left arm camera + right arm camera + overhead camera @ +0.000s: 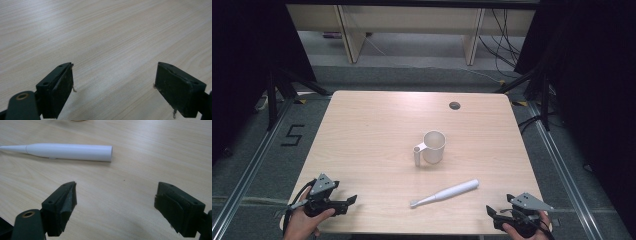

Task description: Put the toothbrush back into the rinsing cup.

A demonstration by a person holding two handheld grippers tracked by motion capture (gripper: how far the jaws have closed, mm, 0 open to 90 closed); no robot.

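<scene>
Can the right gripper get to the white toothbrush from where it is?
Probably yes. The right gripper is open, the toothbrush lies just ahead on bare table, and nothing lies between them.

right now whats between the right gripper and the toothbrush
Nothing: bare table lies between the open right gripper and the toothbrush, seen in the right gripper view.

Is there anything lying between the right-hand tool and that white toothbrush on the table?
Nothing visible does. The right tool is open, and bare table lies between its jaws and the white toothbrush. The cup stands farther back, beyond the toothbrush.
</scene>
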